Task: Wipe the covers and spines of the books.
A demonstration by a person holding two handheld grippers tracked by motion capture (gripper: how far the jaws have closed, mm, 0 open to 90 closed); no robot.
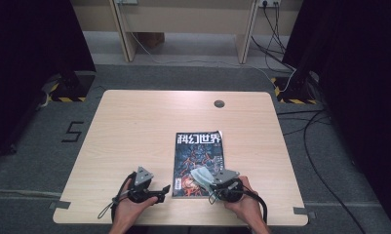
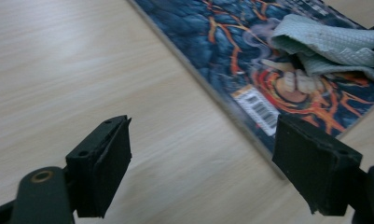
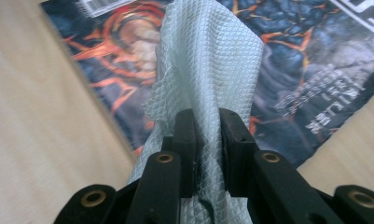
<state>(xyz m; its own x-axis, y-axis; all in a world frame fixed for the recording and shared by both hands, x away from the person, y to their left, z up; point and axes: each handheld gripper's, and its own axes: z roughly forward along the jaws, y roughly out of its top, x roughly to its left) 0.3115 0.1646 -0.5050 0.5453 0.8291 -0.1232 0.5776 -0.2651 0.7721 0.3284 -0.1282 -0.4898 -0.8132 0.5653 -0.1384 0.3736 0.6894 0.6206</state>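
- Right gripper (image 3: 207, 140) clamped on pale cloth (image 3: 208, 70), over magazine (image 1: 198, 163) on counter (image 1: 134, 126).
- Left gripper (image 2: 201, 163) gaping wide — nothing between, just beside magazine's edge.

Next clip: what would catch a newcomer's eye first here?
The dark magazine with fiery orange cover art lies on the pale wooden table, near its front edge. The right gripper pinches a light quilted cloth over the cover's lower part, while the left gripper stands open beside the magazine's left edge.
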